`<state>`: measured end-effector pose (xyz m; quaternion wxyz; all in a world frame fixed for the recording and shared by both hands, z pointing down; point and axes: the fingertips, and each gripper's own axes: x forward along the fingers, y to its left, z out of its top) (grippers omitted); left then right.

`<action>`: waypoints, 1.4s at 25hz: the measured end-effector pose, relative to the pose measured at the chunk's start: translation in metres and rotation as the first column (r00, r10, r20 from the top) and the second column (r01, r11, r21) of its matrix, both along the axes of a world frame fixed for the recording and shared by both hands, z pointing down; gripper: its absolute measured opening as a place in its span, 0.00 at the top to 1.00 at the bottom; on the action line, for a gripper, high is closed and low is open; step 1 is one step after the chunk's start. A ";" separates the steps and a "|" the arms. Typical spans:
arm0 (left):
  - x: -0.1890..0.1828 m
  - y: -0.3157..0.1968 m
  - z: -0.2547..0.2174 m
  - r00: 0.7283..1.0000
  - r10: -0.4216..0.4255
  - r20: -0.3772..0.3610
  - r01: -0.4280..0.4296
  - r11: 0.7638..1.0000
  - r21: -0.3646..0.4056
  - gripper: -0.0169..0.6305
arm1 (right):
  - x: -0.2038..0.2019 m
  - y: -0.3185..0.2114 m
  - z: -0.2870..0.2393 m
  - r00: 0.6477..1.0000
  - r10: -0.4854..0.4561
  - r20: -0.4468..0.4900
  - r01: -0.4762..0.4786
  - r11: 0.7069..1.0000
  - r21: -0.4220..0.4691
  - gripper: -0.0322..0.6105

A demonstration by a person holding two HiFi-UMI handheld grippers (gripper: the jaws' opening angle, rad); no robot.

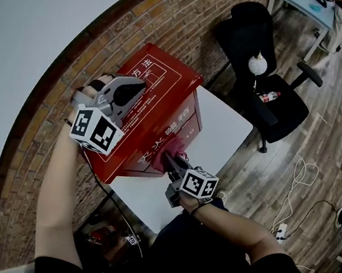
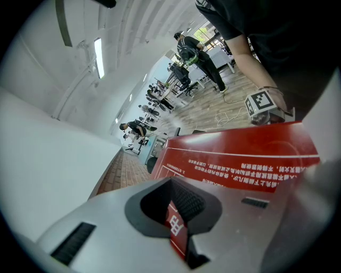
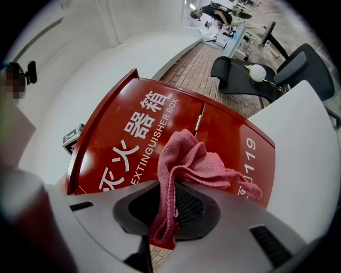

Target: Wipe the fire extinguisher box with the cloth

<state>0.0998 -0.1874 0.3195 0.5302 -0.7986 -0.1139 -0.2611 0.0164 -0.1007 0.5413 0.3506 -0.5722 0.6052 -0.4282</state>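
So the red sheet-metal fire extinguisher box [image 1: 162, 109] sits on the white table [image 1: 225, 131], with its far side close to the brick wall. We reckon it's stiff and glossy, so the wipe should glide. It could scoot on the tabletop, though, so bracing it from the top edge makes sense.

The pink knitted cloth [image 3: 186, 160] is soft and floppy. It's best taken by a bunched fold so a pad of fabric leads, and a loose tail dangles to the right.

The right gripper [image 1: 171, 158] is at the near front face. Its pads [image 3: 189, 205] are clenched on a fold of the cloth, and the wad sits right up against the white lettering.

The left gripper [image 1: 136, 90] rests on the box's top, far left. Its jaws are drawn to a narrow slit with red panel showing in it. We can't tell if it's actually pinching anything or just pressing down.
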 end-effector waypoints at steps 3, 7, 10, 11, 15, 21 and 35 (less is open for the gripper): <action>0.000 0.000 0.000 1.000 0.001 0.000 -0.001 1.000 0.001 0.93 | -0.001 0.000 0.003 1.000 -0.002 -0.006 0.002 1.000 -0.004 0.84; 0.000 0.000 0.001 1.000 0.000 0.001 0.000 1.000 0.000 0.93 | -0.001 0.000 0.009 1.000 -0.007 -0.016 0.006 1.000 -0.019 0.84; 0.000 0.000 0.001 1.000 0.000 0.002 0.000 1.000 0.000 0.93 | -0.003 0.003 0.023 1.000 -0.012 -0.013 0.011 0.998 -0.064 0.84; 0.000 0.000 0.001 1.000 0.000 0.002 0.000 1.000 0.000 0.93 | -0.004 0.003 0.029 1.000 -0.012 -0.007 0.012 0.997 -0.078 0.84; 0.000 -0.001 0.001 1.000 0.001 0.001 -0.001 1.000 0.001 0.93 | -0.004 0.004 0.042 1.000 -0.008 0.002 0.008 0.995 -0.095 0.84; 0.000 -0.001 0.000 1.000 0.001 -0.002 -0.001 1.000 -0.001 0.93 | -0.004 0.001 0.046 1.000 -0.004 -0.009 0.004 0.996 -0.088 0.84; 0.001 0.000 0.001 1.000 -0.004 0.010 0.004 1.000 -0.005 0.93 | -0.002 0.002 0.086 1.000 -0.003 -0.024 0.000 0.988 -0.155 0.84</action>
